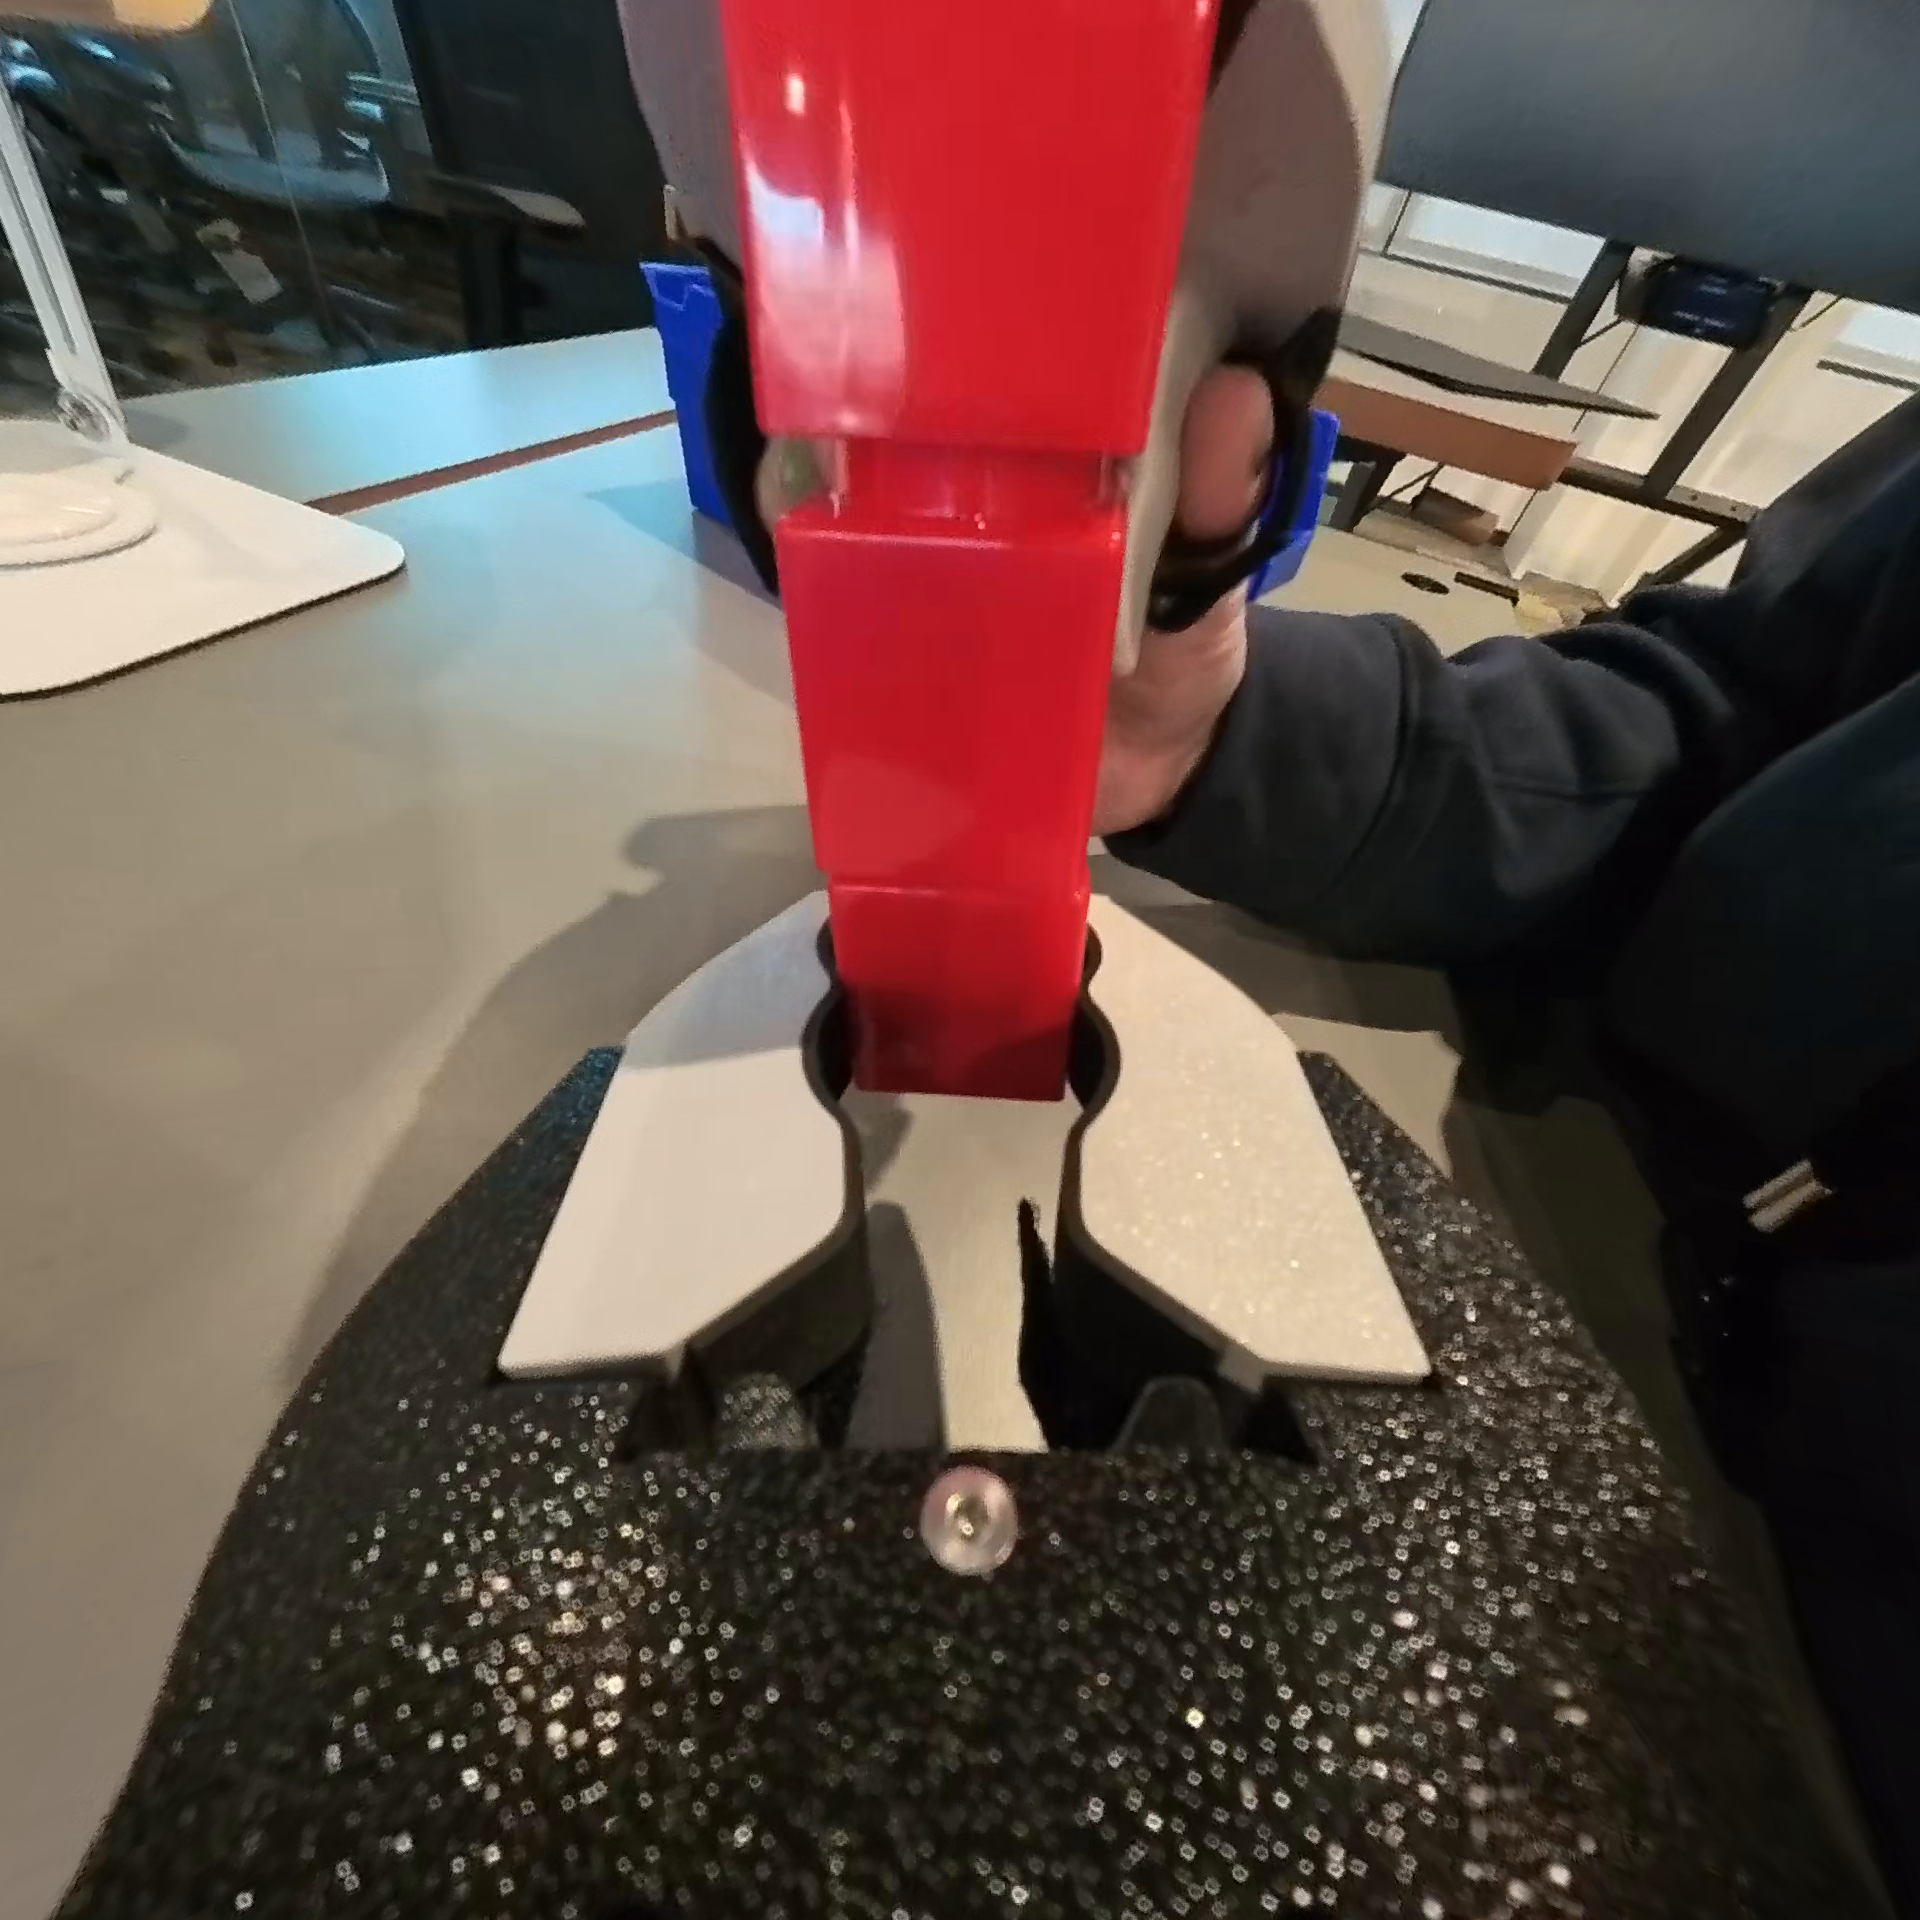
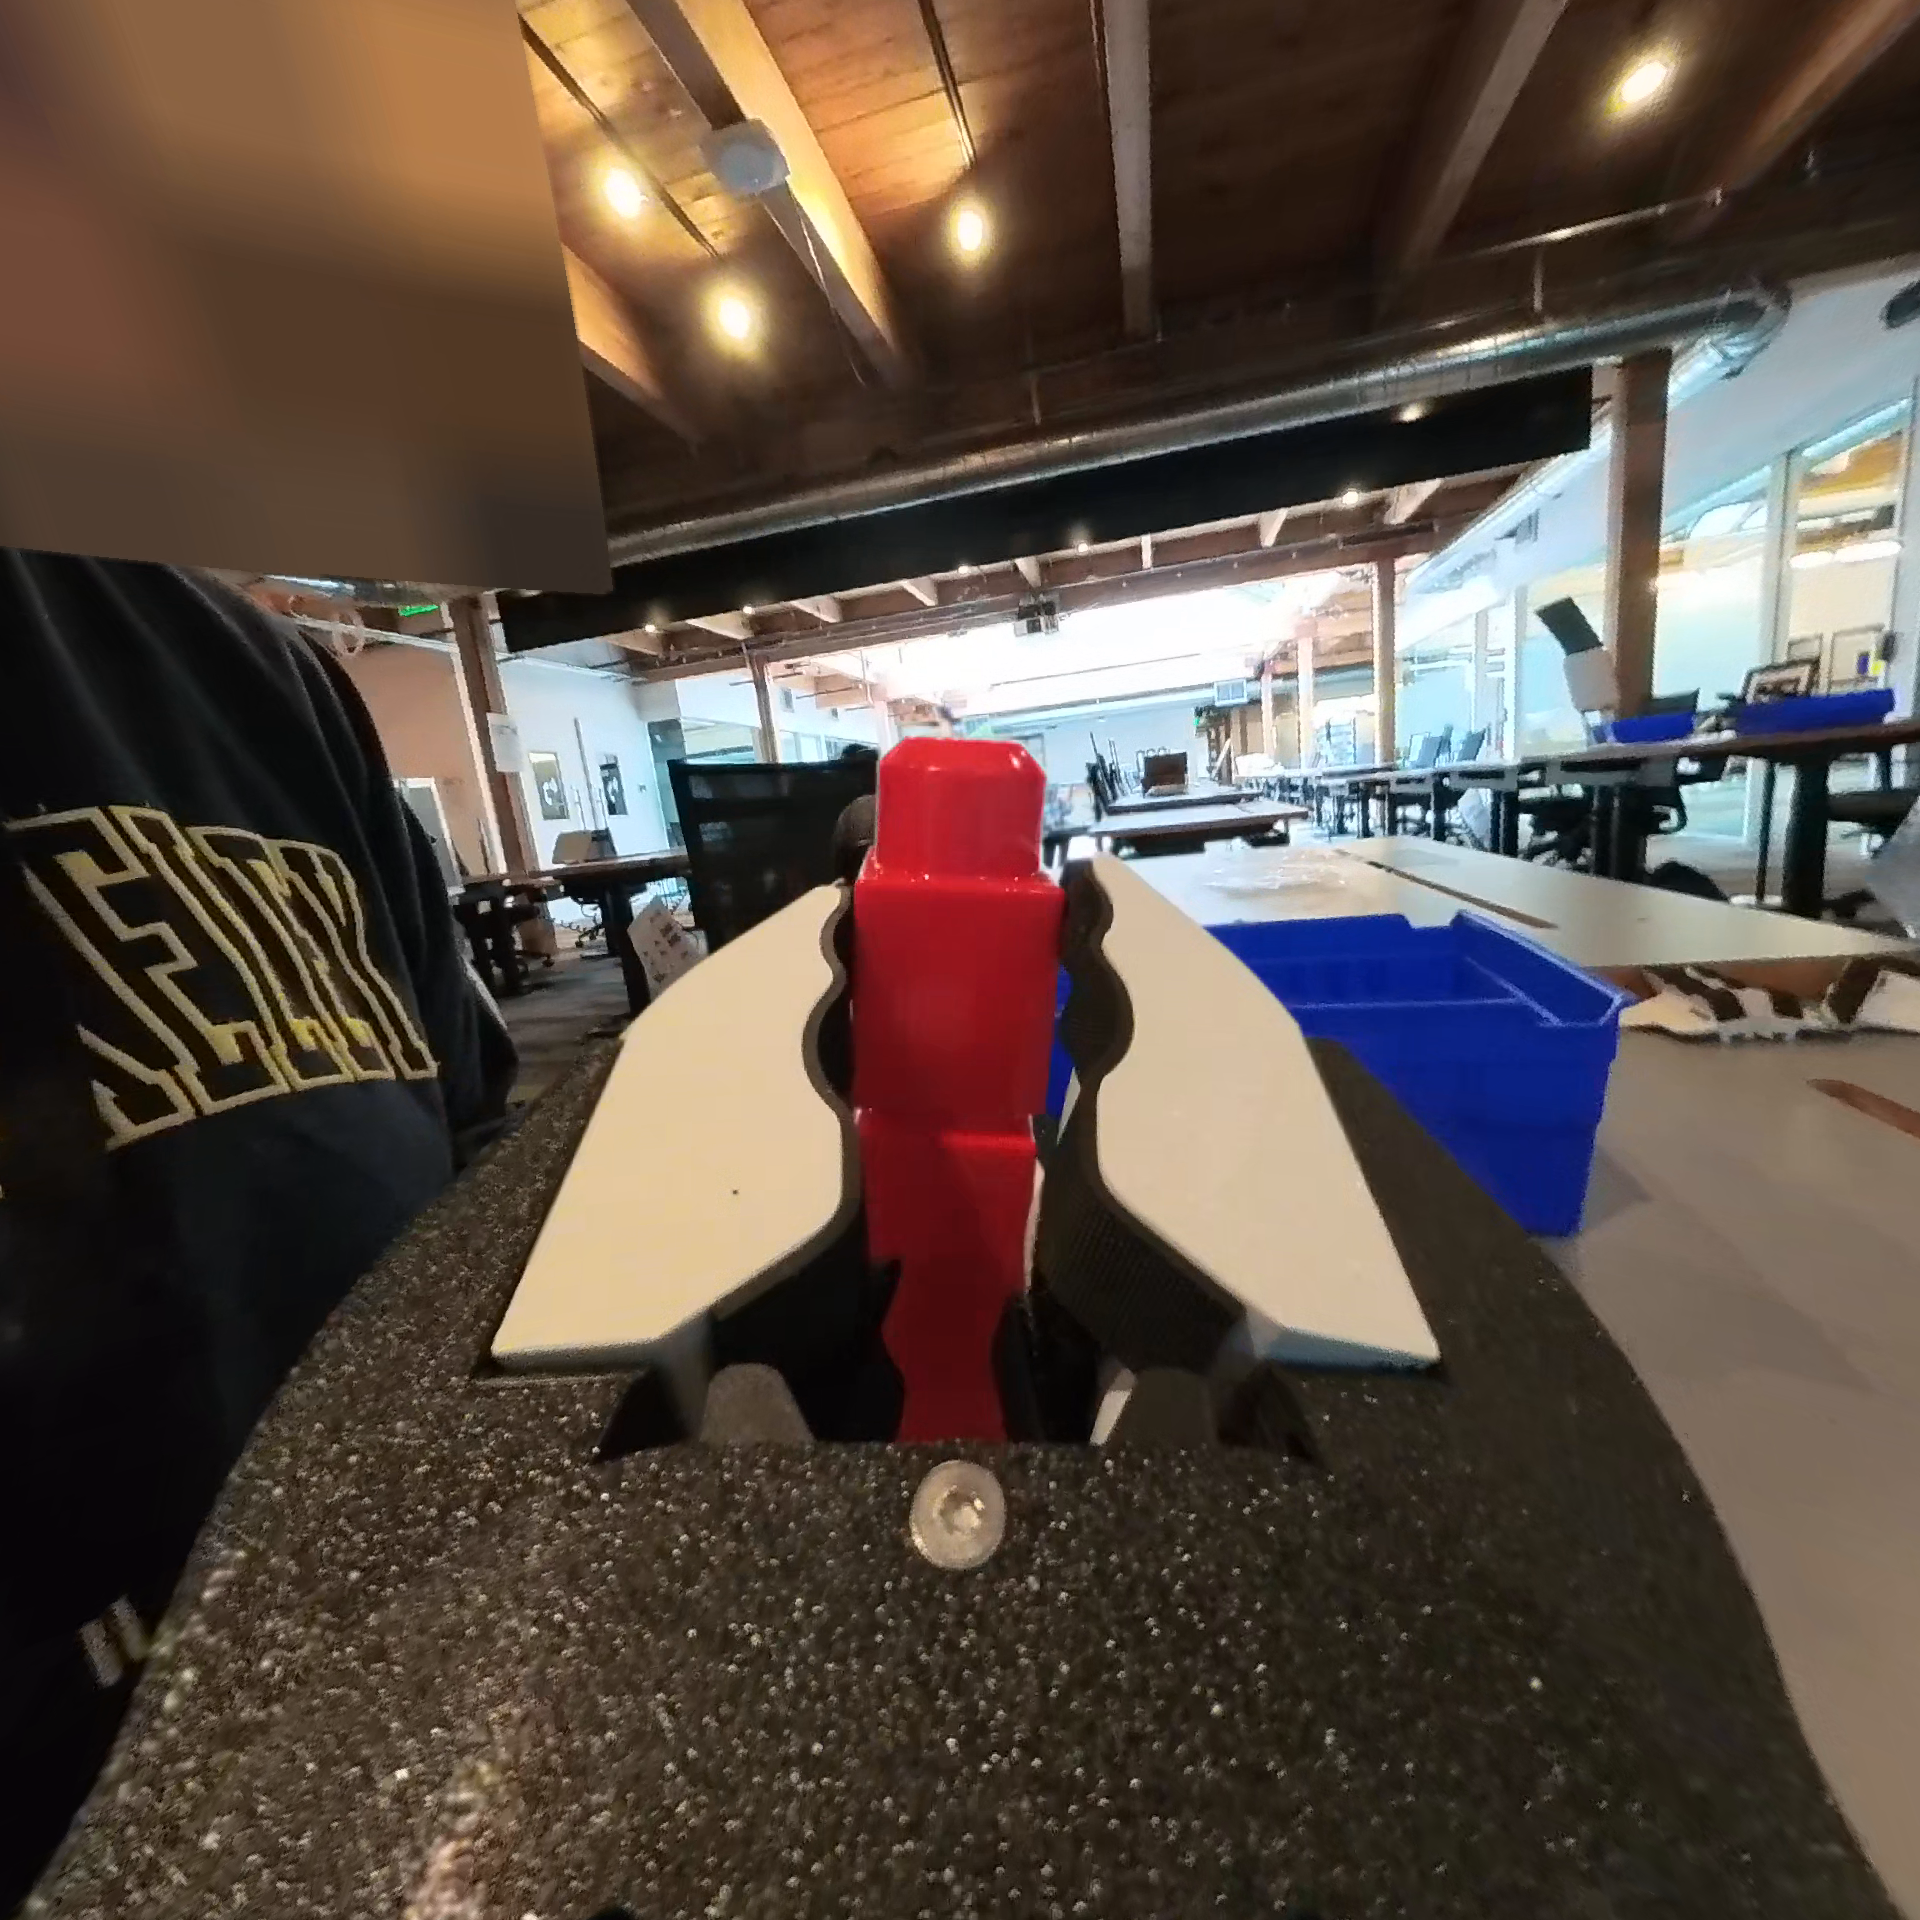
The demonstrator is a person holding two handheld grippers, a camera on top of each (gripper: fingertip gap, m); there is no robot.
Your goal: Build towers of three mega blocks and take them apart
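While the red tower (image 1: 951,727) is held above the grey table (image 1: 364,831), its bottom block is clamped by the left gripper (image 1: 958,997), and its top block, apparently lifted slightly, by the right gripper (image 2: 958,997).

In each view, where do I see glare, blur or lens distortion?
Left wrist view: white glare streaks on the top block of the red tower, whose upper part is smeared; the table edge bows. Right wrist view: ceiling lamps flare, windows are overexposed, the blue bin looks stretched.
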